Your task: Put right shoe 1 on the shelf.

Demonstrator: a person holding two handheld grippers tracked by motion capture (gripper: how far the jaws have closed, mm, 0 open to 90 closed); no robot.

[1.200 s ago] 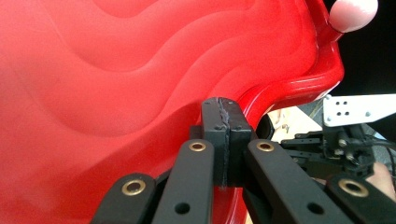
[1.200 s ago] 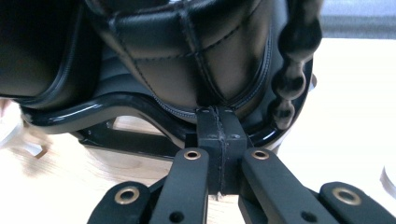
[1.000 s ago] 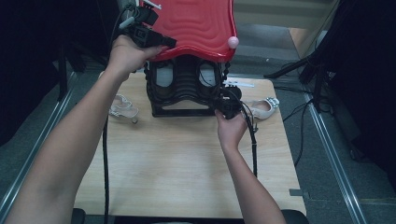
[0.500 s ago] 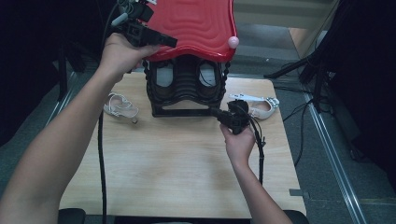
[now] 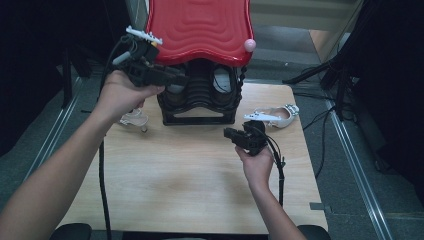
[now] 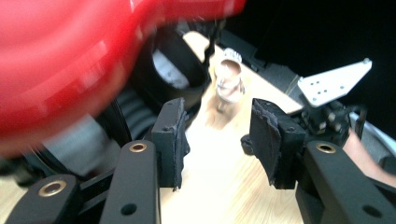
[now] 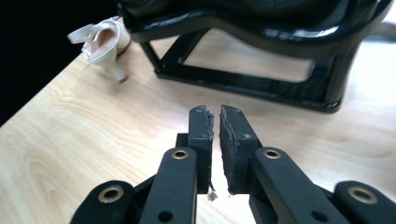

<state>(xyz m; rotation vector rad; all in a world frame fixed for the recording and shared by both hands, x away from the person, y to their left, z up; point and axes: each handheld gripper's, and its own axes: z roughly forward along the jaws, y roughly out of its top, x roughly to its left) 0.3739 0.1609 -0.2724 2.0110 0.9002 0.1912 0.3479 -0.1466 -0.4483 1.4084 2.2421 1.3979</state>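
Observation:
A black rack with a wavy red top stands at the back of the wooden table. My left gripper hovers at the rack's upper left, just under the red top. Its jaws have just been opening and stand open with nothing between them. My right gripper is low over the table in front of the rack's right foot. Its jaws have just been opening too, showing a narrow gap with nothing in it. One pale high-heeled shoe lies right of the rack, another left of it.
A pink ball sits on the red top's right corner. Something pale rests inside the rack. Cables trail from both grippers across the table. Dark floor and metal rails flank the table. In the right gripper view the rack's base lies just ahead.
My left gripper has come down from the red top's left edge to the rack's side and opened. My right gripper has pulled back from the rack's right foot toward the person.

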